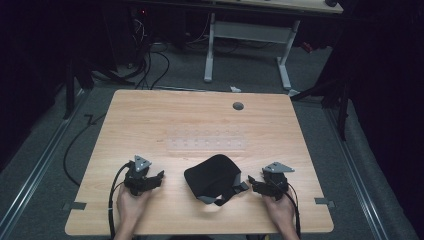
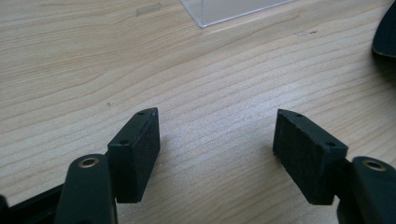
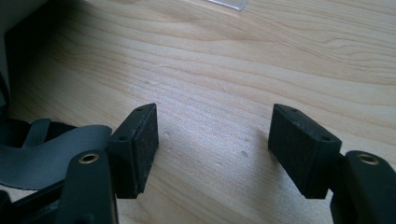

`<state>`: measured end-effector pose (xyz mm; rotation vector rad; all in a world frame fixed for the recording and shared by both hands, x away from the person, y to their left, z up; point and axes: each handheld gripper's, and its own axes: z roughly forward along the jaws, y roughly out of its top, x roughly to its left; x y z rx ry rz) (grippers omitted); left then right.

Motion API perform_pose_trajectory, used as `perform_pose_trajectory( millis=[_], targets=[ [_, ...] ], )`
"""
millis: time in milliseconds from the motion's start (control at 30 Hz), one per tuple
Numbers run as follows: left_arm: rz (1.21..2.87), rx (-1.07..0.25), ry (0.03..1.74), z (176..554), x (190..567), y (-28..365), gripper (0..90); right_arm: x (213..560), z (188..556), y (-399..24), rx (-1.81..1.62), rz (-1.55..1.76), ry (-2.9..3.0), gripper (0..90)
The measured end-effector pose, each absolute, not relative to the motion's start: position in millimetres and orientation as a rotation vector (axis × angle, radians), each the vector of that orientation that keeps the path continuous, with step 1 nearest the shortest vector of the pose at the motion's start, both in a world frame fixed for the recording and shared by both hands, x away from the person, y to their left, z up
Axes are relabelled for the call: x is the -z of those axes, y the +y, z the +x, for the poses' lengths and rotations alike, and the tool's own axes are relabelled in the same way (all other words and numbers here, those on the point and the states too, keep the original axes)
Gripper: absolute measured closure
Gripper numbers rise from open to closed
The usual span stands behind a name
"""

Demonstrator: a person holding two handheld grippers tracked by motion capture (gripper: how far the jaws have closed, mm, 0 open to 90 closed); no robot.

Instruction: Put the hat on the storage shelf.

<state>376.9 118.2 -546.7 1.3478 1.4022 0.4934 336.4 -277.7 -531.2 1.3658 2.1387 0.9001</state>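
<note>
A black padded fabric item point(image 1: 212, 176) with grey straps point(image 1: 227, 195) lies on the wooden table point(image 1: 150, 120) near its front middle. My left gripper point(image 1: 156, 180) rests on the table to its left, a short gap away. It is open point(image 2: 215, 126) over bare wood, and the item's black edge point(image 2: 385, 32) shows at the far right. My right gripper point(image 1: 254, 184) lies just right of the item, close to the strap end. It is also open point(image 3: 212, 122), nothing between its pads, with a grey strap point(image 3: 44, 149) beside its left jaw.
A clear plastic tray point(image 1: 207, 144) lies flat on the table behind the black item; its corner point(image 2: 224, 10) shows in the left gripper view. A round grey grommet point(image 1: 238, 106) sits near the far edge. Cables and a white desk frame point(image 1: 247, 35) stand on the floor beyond.
</note>
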Motion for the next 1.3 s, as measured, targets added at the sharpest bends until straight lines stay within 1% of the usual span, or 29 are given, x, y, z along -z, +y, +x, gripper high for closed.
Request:
perform_pose_trajectory(
  millis=[1000,1300],
  targets=[
    [1.360,-0.489,1.399,376.1,546.8,117.4,29.1,530.8,336.3,-278.6,-0.912,1.383,2.139,33.6],
    [1.362,-0.490,1.397,375.9,547.0,117.1,28.6,526.7,332.1,-286.5,-0.941,1.420,2.137,38.0]
  ],
)
